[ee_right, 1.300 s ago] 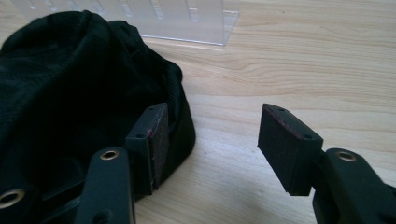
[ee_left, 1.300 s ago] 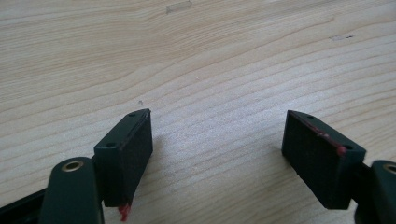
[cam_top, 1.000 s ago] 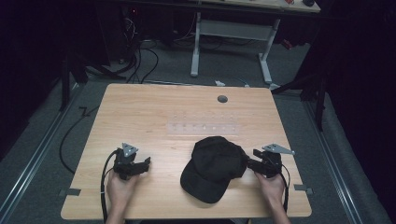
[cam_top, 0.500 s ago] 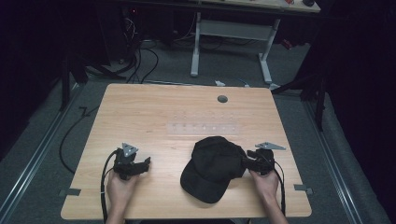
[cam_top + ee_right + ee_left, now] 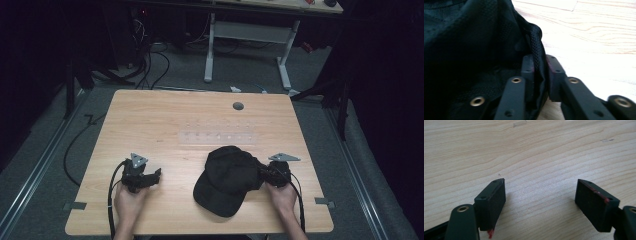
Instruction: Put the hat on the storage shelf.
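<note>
One black cap (image 5: 231, 179) lies on the desk (image 5: 165, 125), toward the near right corner, crown up. Its long axis runs diagonally: the brim points at the near edge, slightly leftward, and the crown lies toward the far right.

Two grippers are present, one per hand. The right gripper (image 5: 265, 172) has just been closing its jaws and now pinches the cap's fabric rim (the rear edge, seen between the pads (image 5: 530, 66) in the right gripper view). The left gripper (image 5: 152, 176) rests near the near left corner, jaws standing apart over bare wood, well apart from the cap.
</note>
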### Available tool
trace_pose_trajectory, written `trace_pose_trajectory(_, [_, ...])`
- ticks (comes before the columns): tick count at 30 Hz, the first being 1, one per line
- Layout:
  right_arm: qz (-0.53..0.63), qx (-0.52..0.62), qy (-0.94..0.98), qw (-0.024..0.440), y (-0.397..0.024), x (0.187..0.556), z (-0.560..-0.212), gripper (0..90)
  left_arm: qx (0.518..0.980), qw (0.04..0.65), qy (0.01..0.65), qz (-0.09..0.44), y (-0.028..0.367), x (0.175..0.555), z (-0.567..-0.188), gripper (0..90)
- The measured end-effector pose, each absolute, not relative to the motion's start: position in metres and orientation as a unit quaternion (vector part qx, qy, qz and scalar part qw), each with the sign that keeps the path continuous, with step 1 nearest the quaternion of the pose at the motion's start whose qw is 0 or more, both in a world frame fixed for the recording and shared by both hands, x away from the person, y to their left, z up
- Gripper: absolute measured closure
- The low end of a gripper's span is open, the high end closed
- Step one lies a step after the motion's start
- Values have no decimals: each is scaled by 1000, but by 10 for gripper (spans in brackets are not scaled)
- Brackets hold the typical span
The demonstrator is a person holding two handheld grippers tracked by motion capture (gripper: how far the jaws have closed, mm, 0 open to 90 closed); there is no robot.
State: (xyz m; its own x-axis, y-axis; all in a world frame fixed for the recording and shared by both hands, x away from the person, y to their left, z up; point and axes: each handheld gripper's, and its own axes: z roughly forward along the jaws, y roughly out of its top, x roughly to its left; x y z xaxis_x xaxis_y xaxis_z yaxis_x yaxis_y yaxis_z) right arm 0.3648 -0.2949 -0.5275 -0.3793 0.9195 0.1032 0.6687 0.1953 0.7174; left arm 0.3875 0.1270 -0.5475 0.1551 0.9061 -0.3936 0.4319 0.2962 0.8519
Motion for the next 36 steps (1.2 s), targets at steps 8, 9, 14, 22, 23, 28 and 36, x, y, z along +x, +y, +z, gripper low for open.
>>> trace_pose_trajectory(8, [352,522,757,174,-294,366,-527,846,549,526,610,226,127,387,-548,248])
trace_pose_trajectory(9, [353,521,757,174,-294,365,-527,847,549,526,610,226,127,388,-548,248])
trace_pose_trajectory(14, [358,515,759,173,-295,364,-525,850,549,526,610,226,127,388,-547,248])
trace_pose_trajectory(22, [391,508,748,172,-300,359,-515,851,549,526,610,226,127,388,-548,248])
trace_pose_trajectory(23, [394,507,747,172,-301,358,-513,851,549,526,610,226,127,388,-548,248])
trace_pose_trajectory(28, [410,498,745,172,-305,355,-503,852,549,526,610,225,127,387,-548,247])
trace_pose_trajectory(36, [431,472,747,182,-303,353,-480,852,550,525,609,225,127,387,-548,245])
